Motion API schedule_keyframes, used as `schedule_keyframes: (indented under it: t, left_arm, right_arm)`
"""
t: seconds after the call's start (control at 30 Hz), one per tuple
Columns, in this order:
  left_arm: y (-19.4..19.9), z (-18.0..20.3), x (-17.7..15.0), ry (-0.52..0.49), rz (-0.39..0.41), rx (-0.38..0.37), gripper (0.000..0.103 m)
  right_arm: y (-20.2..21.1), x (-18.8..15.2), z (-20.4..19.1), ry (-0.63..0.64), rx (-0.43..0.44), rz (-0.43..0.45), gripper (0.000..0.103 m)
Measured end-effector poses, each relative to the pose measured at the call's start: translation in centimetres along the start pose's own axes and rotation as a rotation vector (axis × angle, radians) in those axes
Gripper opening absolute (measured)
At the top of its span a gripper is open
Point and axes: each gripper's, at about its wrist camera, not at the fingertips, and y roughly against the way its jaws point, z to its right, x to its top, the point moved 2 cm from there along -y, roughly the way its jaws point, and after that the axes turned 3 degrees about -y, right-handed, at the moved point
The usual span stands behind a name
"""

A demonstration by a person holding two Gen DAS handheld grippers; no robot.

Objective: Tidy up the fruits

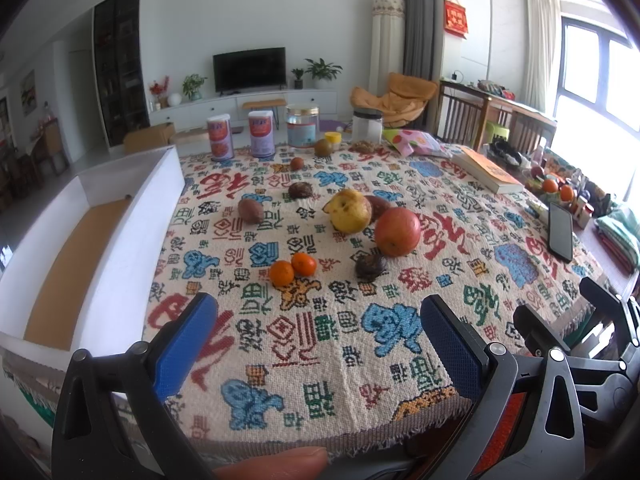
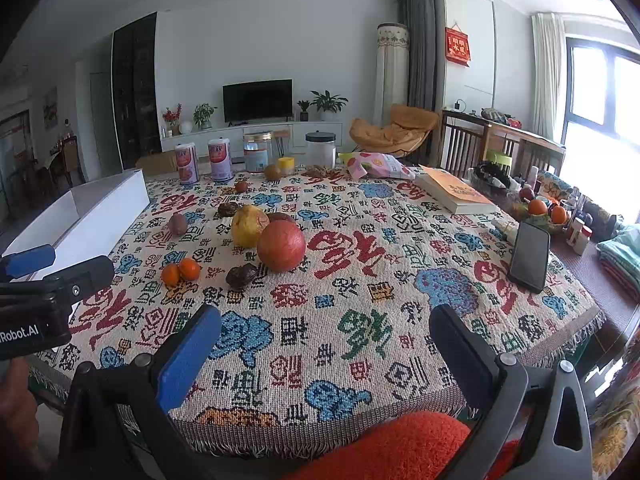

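Passion fruit (image 1: 379,205) half-hidden behind pear (image 1: 349,210).

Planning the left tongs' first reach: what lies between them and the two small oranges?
Only bare patterned tablecloth separates the left tongs from the small oranges, per the left wrist view.

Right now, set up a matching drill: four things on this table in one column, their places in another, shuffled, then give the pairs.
Things:
1. red apple
2. two mandarins
3. phone
4. white box

Places:
A. off the cloth's left edge
B. touching each other, nearest the left gripper
C. dark screen up, on the cloth's right side
D. right of the yellow pear, close against it

Pairs: 1-D, 2-B, 3-C, 4-A
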Motion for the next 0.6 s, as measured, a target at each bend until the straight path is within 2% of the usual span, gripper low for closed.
schedule_keyframes:
  t: [0.6]
  left_arm:
    - [0.06, -0.04, 0.14, -0.001, 0.0, 0.0, 0.102]
  right_arm:
    - [0.04, -0.1, -0.06, 0.002, 0.0, 0.0, 0.103]
